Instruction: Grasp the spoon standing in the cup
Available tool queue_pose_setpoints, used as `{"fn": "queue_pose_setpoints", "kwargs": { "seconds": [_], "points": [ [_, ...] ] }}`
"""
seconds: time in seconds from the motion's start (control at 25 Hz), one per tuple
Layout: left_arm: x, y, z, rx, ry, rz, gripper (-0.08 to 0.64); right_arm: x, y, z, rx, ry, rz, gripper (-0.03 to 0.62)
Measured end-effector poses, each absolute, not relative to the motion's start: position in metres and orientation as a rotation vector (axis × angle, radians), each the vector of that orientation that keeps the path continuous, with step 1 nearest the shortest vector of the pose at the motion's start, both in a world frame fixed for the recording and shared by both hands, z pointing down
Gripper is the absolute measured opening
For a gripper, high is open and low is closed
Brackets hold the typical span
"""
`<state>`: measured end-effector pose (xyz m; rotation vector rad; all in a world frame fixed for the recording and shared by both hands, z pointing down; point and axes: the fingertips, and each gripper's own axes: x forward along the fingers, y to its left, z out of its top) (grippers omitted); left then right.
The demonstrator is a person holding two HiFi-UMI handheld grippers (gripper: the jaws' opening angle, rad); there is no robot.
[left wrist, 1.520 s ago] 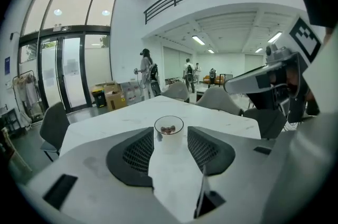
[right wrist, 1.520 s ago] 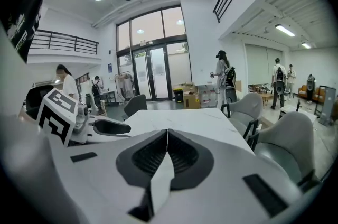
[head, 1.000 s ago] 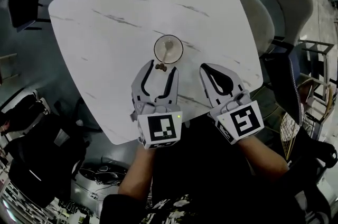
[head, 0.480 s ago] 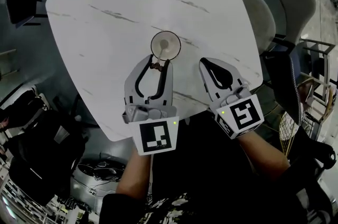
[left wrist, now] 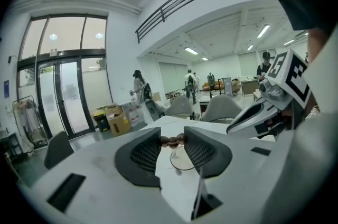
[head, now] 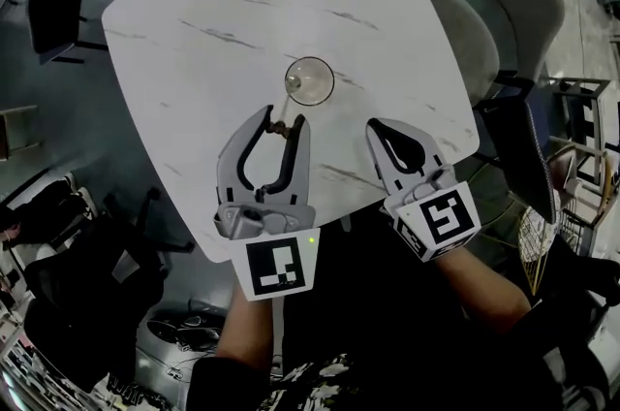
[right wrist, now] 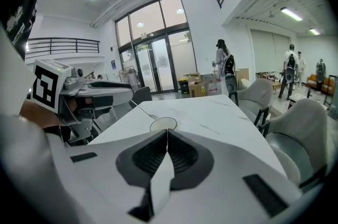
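The left gripper (head: 281, 120) is clenched on the spoon (head: 278, 125). Its jaws have just closed in on the brown beaded end (left wrist: 171, 139) of the handle, which spans the gap between the ribbed pads. The thin stem slants from there to the cup (head: 309, 79) and is hard to trace in the head view; the spoon's bowl cannot be made out. The cup stands on the white marbled table (head: 242, 12), towards its near edge, just ahead of both grippers. In the left gripper view only its rim (left wrist: 182, 162) shows between the jaws. The right gripper (head: 376, 125) is empty and clenched, pads touching (right wrist: 165, 133), beside the cup, and its tips cut off the cup's near side (right wrist: 163, 123).
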<state>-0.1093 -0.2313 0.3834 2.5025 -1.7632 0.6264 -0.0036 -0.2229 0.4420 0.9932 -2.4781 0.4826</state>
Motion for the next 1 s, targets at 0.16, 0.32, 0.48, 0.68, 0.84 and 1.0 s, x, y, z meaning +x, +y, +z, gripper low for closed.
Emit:
{"fn": "queue_pose_setpoints", "kwargs": {
  "seconds": [0.16,0.32,0.48,0.68,0.84,1.0],
  "points": [
    [-0.133,-0.225,0.379,2.456,-1.826,0.58,0.138,-0.013,-0.212,0.434,0.992,-2.502,0.457,0.064],
    [-0.158,-0.226,0.391,2.329,-1.86,0.486,0.138,-0.015,-0.201,0.432,0.984,-2.5,0.447,0.064],
    [-0.184,-0.229,0.426,2.236,-1.841,0.5,0.138,-0.024,-0.193,0.433,0.965,-2.501,0.457,0.064],
    [-0.203,-0.218,0.471,2.123,-1.819,0.523,0.138,-0.022,-0.189,0.439,0.965,-2.48,0.453,0.064],
    [-0.198,-0.205,0.49,2.106,-1.784,0.573,0.138,-0.022,-0.186,0.445,0.972,-2.457,0.467,0.064],
    [-0.193,-0.196,0.51,2.088,-1.733,0.65,0.138,-0.024,-0.185,0.449,0.963,-2.449,0.459,0.064]
  ]
}}
